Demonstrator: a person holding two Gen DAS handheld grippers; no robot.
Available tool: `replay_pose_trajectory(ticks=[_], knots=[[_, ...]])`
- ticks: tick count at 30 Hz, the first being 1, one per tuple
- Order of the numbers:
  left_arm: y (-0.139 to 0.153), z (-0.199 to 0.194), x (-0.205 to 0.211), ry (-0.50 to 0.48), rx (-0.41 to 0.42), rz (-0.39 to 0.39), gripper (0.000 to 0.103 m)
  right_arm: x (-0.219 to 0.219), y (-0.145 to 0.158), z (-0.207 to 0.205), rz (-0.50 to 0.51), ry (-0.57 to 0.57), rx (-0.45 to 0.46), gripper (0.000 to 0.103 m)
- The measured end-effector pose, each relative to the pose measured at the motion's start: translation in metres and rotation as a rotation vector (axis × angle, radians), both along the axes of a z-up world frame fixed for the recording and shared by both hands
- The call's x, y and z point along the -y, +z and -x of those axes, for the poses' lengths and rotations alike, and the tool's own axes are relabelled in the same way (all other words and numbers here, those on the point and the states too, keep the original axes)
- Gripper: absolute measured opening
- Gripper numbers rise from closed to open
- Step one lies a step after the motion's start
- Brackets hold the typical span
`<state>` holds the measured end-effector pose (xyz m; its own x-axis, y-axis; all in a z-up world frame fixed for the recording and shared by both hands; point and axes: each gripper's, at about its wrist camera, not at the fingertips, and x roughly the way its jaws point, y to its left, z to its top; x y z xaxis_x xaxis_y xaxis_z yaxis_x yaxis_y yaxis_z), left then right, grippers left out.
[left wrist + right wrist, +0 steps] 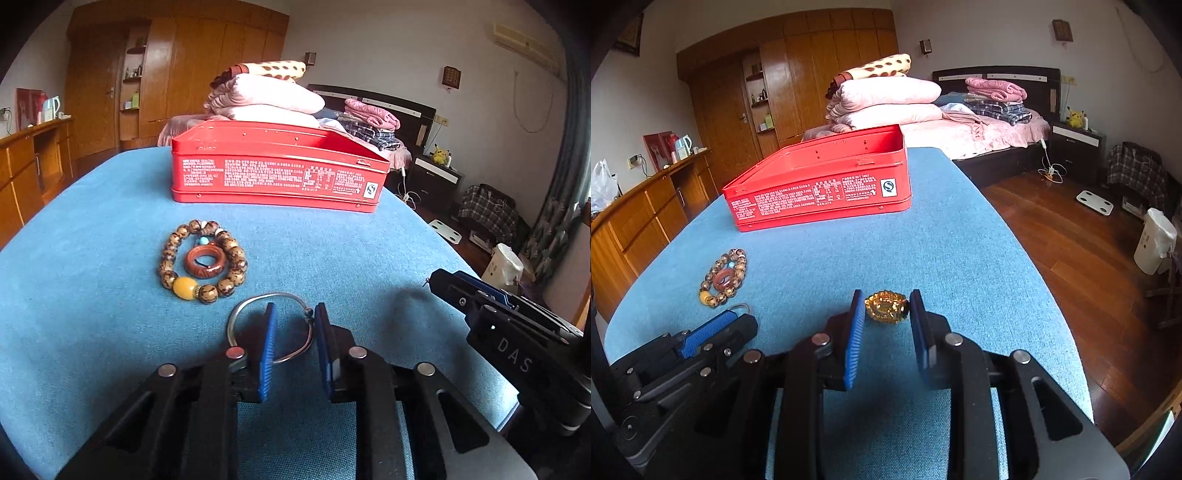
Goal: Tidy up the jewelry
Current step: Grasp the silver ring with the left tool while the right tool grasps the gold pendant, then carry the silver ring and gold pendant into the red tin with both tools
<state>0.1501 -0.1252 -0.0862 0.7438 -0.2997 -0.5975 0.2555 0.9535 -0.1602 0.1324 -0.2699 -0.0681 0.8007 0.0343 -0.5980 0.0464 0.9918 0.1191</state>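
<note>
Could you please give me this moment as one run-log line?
left gripper: open, straddling silver bangle | right gripper: open around gold ornament | bead bracelet: on blue cloth | red tin: open

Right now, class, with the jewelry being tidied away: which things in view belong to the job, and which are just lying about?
Belongs to the job:
silver bangle
bead bracelet
brown ring
gold ornament
red tin

Just lying about:
folded blankets
kettle
floor scale
yellow toy

Both wrist views face the red tin (277, 173) (low, close) across blue cloth (923, 251)
</note>
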Motion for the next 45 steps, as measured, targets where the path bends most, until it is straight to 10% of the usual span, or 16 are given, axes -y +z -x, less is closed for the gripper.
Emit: replay_pose_trajectory(ticks=[4, 9, 13, 16, 18, 21, 45], knots=[[0.001, 0.001, -0.003, -0.014, -0.001, 0.012, 0.022, -0.002, 0.0, -0.001, -0.001, 0.004, -0.002, 0.023], [0.004, 0.006, 0.001, -0.038, 0.011, 0.006, 0.057, -0.002, 0.0, -0.001, -0.005, 0.0, -0.004, 0.023], [0.001, 0.01, 0.013, -0.043, 0.034, -0.073, 0.06, -0.001, 0.002, -0.002, -0.01, 0.0, -0.001, 0.023], [-0.001, 0.014, 0.017, -0.022, 0.054, -0.118, 0.05, -0.001, 0.002, -0.001, -0.012, -0.002, 0.0, 0.023], [0.0, 0.015, 0.014, -0.013, 0.059, -0.111, 0.016, 0.0, 0.003, -0.001, -0.015, -0.003, 0.001, 0.024], [0.001, 0.013, 0.006, -0.013, 0.047, -0.083, 0.005, 0.0, 0.003, -0.001, -0.016, -0.004, 0.001, 0.024], [0.024, 0.027, -0.072, 0.022, 0.082, 0.036, 0.004, -0.008, 0.005, 0.0, -0.016, 0.027, 0.02, 0.024]])
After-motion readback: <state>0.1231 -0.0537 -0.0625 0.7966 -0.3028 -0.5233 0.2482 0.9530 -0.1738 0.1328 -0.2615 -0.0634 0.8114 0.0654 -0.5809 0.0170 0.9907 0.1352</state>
